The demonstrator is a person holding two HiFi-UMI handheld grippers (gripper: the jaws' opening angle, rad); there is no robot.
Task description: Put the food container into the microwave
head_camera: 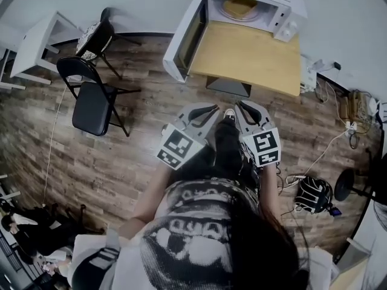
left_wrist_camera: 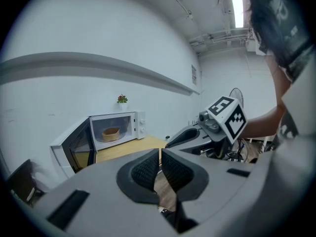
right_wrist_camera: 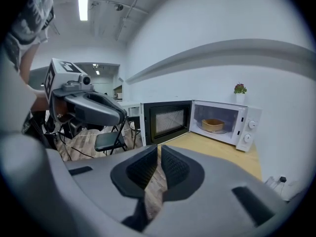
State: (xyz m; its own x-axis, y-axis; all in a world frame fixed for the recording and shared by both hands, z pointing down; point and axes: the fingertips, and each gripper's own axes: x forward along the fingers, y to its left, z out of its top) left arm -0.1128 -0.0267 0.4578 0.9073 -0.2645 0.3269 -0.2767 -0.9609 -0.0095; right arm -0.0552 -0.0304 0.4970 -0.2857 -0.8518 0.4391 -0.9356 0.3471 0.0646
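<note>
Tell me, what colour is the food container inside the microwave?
Light tan food container, clearest in the right gripper view.

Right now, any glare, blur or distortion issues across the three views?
Head view: strong fisheye bend, dark corners, microwave small but sharp. Left gripper view: ceiling light blown out, round black vignette, food container readable. Right gripper view: same vignette, ceiling light blown out, food container clear.

No legible text, shirt (head_camera: 193, 228) print perhaps lettering, too blurred
</note>
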